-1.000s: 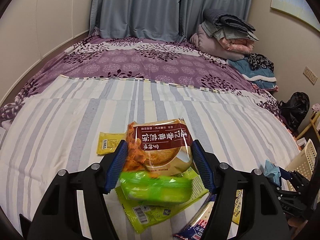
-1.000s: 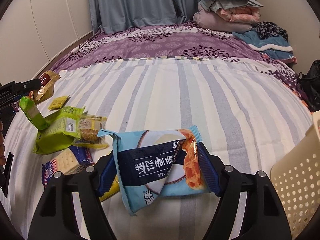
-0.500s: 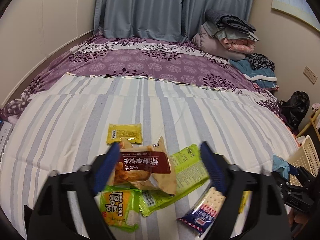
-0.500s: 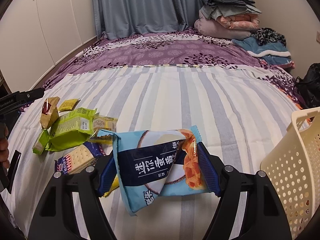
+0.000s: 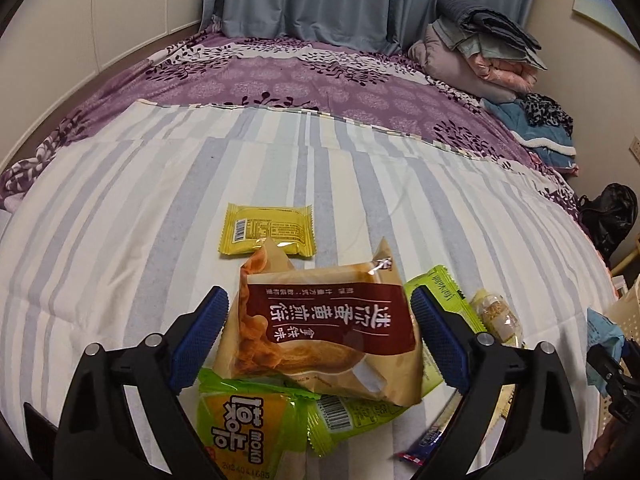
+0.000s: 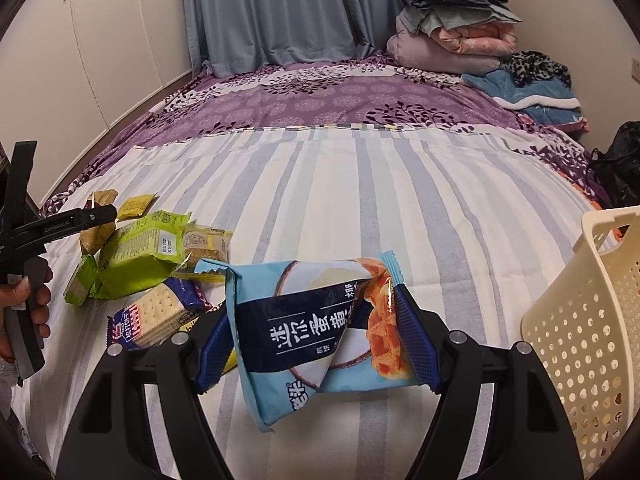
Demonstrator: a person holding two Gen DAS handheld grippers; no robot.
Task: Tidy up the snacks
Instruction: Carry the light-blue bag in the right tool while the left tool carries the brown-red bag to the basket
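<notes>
Left gripper (image 5: 318, 336): jaws are closing from wide, with the brown snack pack (image 5: 320, 332) lying between them; a gap is seen at each blue pad, so nothing is gripped. That pack rests on a heap of green packets (image 5: 248, 436), whose lower parts are cut off by the frame edge and partly hidden under it. A cracker pack (image 5: 424, 440) is mostly hidden behind the right finger. A yellow packet (image 5: 266, 234) lies just beyond, on the striped bedspread (image 5: 120, 208).

Right gripper (image 6: 316, 344): a light-blue snack pack (image 6: 316, 332) is clamped between the pads and held clear of the bed, crumpled. The cream basket (image 6: 580, 320) stands at the right, cut off by the frame; its contents cannot be made out. Open striped cloth is noted ahead, between heap and basket. A hand (image 6: 24, 300) is seen at the left edge.
</notes>
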